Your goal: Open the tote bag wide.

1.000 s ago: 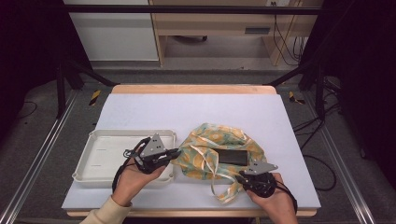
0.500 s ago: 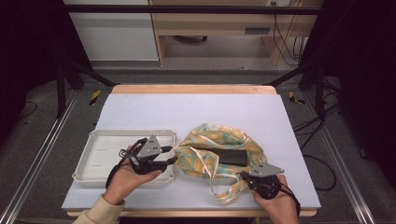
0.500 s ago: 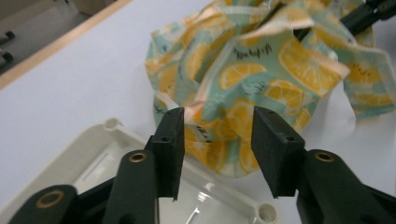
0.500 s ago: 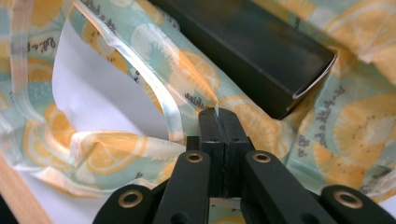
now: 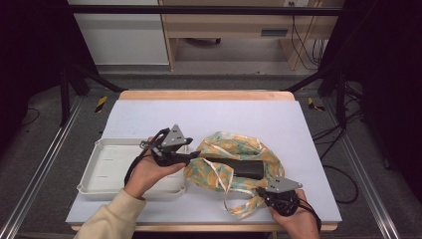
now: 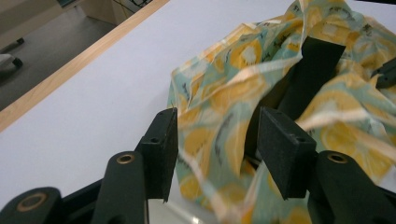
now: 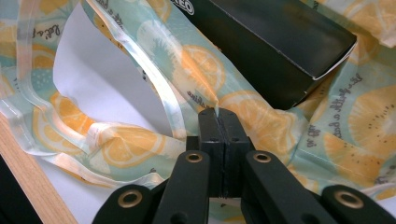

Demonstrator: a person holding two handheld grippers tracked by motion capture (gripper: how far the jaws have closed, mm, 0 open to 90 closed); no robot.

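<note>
A plastic bag printed with lemon slices lies on the white table top with a long black box inside it. My left gripper points at the bag's left side. In the left gripper view its jaws have just been opening and stand apart; a loose fold of the bag lies between the pads, unpressed. At the table's near right, my right gripper is shut on the bag's edge, with the black box just beyond it.
A white tray sits at the near left, under the left hand. The bag's loose handles trail toward the wooden front edge. Cables hang from both grippers.
The left gripper has lifted and moved a little toward the bag, and its jaws have parted. The right gripper has stayed put on the bag's edge.
</note>
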